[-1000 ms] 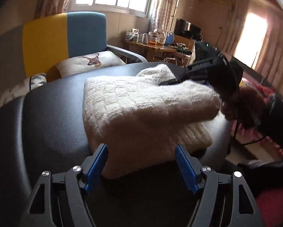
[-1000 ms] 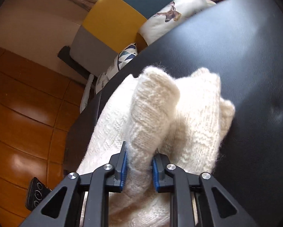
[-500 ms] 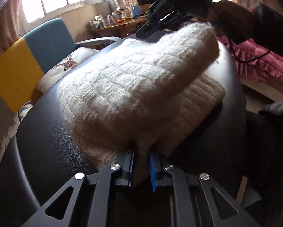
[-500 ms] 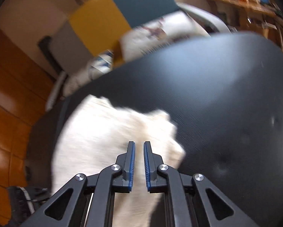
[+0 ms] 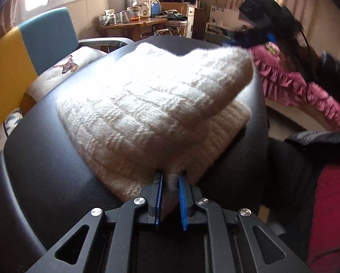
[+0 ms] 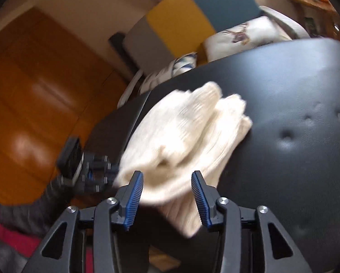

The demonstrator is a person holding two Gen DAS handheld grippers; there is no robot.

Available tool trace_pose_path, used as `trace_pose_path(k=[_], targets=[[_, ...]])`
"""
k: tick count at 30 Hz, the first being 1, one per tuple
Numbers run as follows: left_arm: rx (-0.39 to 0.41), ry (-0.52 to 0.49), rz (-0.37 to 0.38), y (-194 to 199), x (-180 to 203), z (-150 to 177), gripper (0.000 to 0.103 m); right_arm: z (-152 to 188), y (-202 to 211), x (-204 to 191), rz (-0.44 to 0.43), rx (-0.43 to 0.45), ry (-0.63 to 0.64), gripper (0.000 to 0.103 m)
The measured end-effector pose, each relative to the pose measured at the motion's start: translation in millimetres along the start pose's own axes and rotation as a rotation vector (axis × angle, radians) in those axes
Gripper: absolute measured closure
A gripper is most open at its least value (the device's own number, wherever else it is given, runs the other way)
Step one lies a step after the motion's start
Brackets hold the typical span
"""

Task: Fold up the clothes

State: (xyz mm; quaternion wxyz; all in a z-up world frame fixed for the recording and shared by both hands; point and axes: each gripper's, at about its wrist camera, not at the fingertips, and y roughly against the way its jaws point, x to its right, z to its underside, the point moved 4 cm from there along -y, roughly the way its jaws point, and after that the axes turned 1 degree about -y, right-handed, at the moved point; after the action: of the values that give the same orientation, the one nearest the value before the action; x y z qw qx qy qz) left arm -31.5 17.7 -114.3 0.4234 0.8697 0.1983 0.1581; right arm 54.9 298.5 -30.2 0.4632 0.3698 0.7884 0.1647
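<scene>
A cream knitted sweater [image 5: 158, 104] lies folded in thick layers on a black padded surface [image 5: 44, 147]. My left gripper [image 5: 170, 188] is shut on the sweater's near edge, with a tuft of knit pinched between the blue pads. In the right wrist view the sweater [image 6: 183, 132] is blurred. My right gripper [image 6: 167, 195] hovers open above its near end, with nothing between the fingers. The left gripper [image 6: 110, 170] shows there at the sweater's left edge. The right tool's black housing [image 5: 259, 11] hangs beyond the far corner of the sweater.
An armchair [image 5: 22, 52] with a yellow and blue back and a deer cushion [image 5: 67, 68] stands behind the black surface. A cluttered wooden table [image 5: 129, 22] is at the back. Pink ruffled fabric [image 5: 295, 86] lies to the right. A dark sleeve [image 6: 10, 207] is at the lower left.
My left gripper went from open to shut on the sweater's near edge. My right gripper let go of the lifted fold, opened and drew back; the fold now rests on the sweater.
</scene>
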Motion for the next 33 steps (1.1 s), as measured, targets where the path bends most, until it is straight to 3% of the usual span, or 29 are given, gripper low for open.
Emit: trace_pose_path(k=[3,6,10,13,19,21,22,25,28,33], targets=[[0.029,0.083,0.069,24.6,-11.0,-0.1,0.09,14.4,-11.7,-33.3,0.005,-0.04,0.177,0.053],[0.093,0.163,0.087,44.2,-24.8,-6.3,0.09,26.0,-37.1,-56.6,0.011,-0.11,0.352,0.051],[0.156,0.268,0.074,50.4,-35.0,-17.7,0.09,25.2,-78.5,-52.8,0.036,-0.196,0.411,0.051],[0.143,0.26,0.06,32.1,-32.9,-39.0,0.09,15.4,-96.0,-48.8,0.014,-0.168,0.422,0.051],[0.113,0.181,0.096,-22.1,-21.9,-90.5,0.09,16.8,-135.7,-34.4,-0.279,-0.266,0.278,0.049],[0.093,0.15,0.078,-42.5,-19.9,-104.1,0.09,28.3,-143.0,-23.2,-0.49,-0.413,0.13,0.05],[0.079,0.141,0.065,-52.8,-19.7,-109.8,0.09,32.5,-139.3,-18.2,-0.528,-0.433,0.118,0.051],[0.046,0.158,0.05,-80.6,-19.9,-116.3,0.089,43.4,-123.8,7.2,-0.498,-0.455,0.09,0.052],[0.073,0.189,0.073,-91.4,-15.0,-117.2,0.089,55.9,-112.6,27.8,-0.416,-0.44,0.081,0.078],[0.103,0.188,0.068,-80.3,-3.7,-116.8,0.089,63.7,-86.9,37.8,-0.345,-0.346,0.023,0.073]])
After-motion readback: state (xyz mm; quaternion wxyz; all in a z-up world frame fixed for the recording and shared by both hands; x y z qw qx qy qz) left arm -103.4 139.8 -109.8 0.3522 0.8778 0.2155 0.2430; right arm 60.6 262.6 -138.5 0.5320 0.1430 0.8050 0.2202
